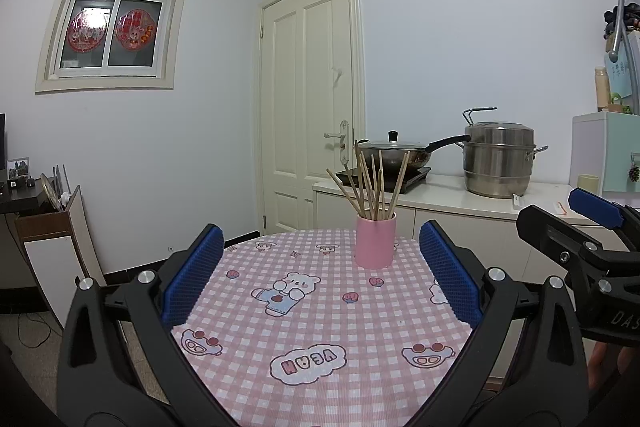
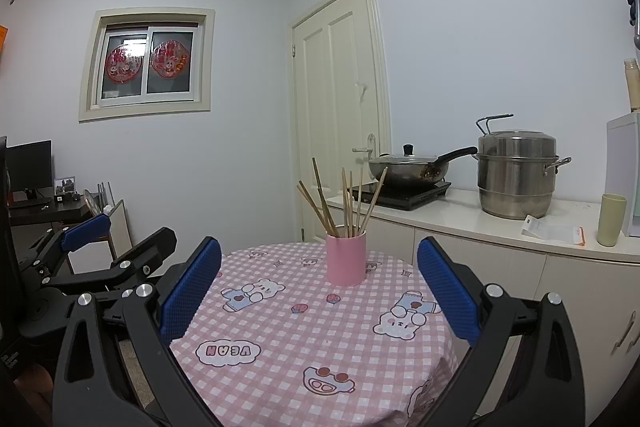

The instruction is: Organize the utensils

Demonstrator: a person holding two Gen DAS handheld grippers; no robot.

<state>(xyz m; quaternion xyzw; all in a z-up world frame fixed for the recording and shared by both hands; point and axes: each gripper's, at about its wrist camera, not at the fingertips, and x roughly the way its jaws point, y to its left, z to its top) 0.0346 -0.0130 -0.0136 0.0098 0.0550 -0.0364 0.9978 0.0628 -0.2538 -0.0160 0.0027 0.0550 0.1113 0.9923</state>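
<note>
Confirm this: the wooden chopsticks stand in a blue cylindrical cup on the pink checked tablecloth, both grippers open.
Not quite: the cylindrical cup is pink, not blue, as both wrist views show. The wooden chopsticks do stand in it on the pink checked tablecloth, with left gripper and right gripper open.

the pink cup (image 1: 375, 243) hides the chopsticks' (image 1: 370, 187) lower ends; their count is perhaps nine.

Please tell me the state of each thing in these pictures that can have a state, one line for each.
Left gripper: open, holding nothing.
Right gripper: open, holding nothing.
Pink cylindrical cup: upright on the checked tablecloth, filled with wooden chopsticks.
Cream panelled door: closed.
Black-handled wok: covered by a lid.
Steel steamer pot: lid on.
</note>
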